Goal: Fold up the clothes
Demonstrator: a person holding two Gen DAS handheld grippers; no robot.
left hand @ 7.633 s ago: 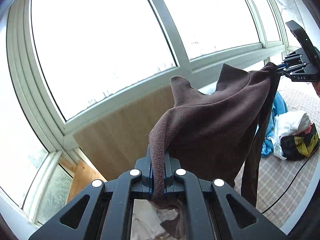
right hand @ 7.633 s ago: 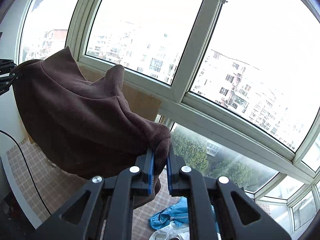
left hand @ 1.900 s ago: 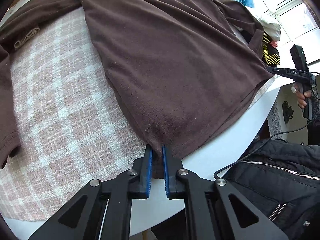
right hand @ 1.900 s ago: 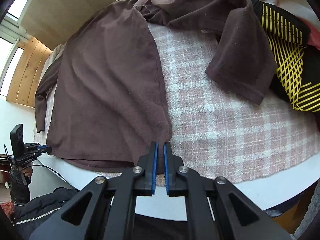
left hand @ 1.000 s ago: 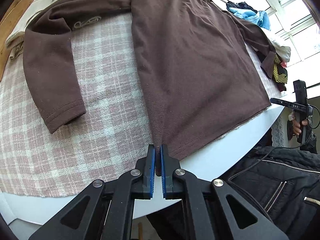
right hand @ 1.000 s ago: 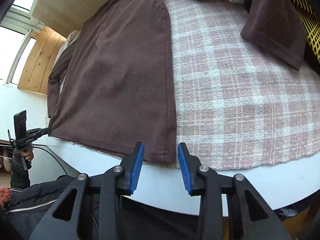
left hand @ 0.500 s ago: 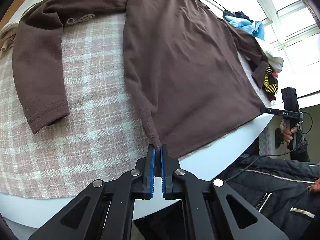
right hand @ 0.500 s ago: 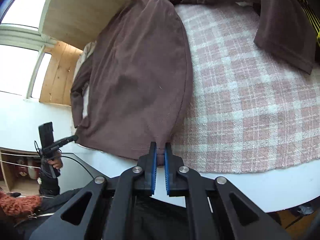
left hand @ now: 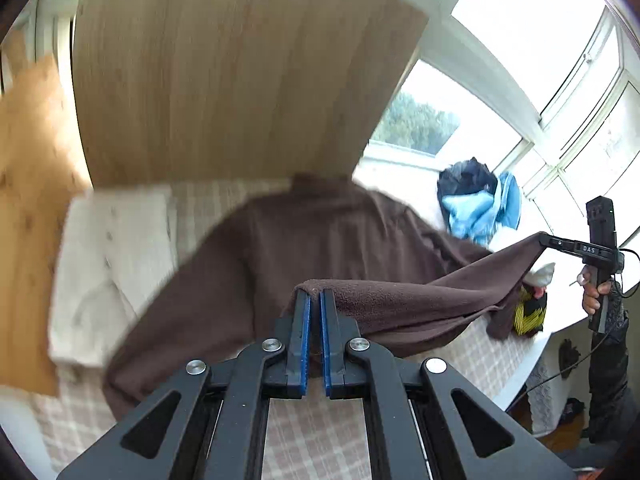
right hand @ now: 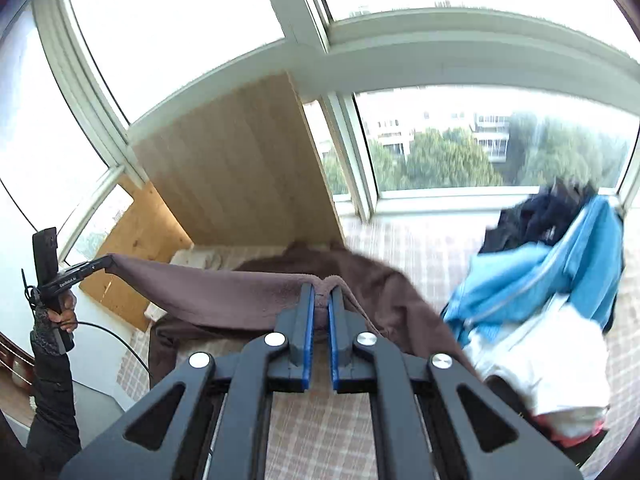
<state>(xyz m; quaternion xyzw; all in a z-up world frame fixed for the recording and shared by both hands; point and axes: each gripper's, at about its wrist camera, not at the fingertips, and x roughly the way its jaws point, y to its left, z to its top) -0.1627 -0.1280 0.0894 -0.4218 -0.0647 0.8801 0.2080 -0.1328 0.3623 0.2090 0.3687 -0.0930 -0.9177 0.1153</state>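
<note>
While both hem corners of the brown sweater (left hand: pixel 332 240) are held off the table (left hand: pixel 316 432), the scene reads as follows, near to far.

Left hand-held gripper (left hand: pixel 314 304): jaws closed tight on one hem corner of the sweater; brown fleece wraps over the tips of the blue pads.

Right hand-held gripper (right hand: pixel 321 298): jaws have just closed down, and the frames show the other hem corner pinched between them. In the left wrist view the same tool (left hand: pixel 541 238) holds its corner up at the far right.

Hem edge: stretched in the air between the two grippers, sagging slightly at mid-span.

Sweater body: upper part lies on the checked cloth covering the table; collar toward the wooden panel (left hand: pixel 224 68); the left-side sleeve trails down toward the near edge.

Cream garment (left hand: pixel 112 264): lying flat on the table, to the left of the sweater.

Unfolded pile (right hand: pixel 548 296): blue, dark and white items heaped at the right end of the table, near the window.

Task progress: early, as a judgement. The lower half is raised for a first fold toward the collar; no crease has been laid.

Remaining: complete the fold, deal with the sleeves, then process the pile.
</note>
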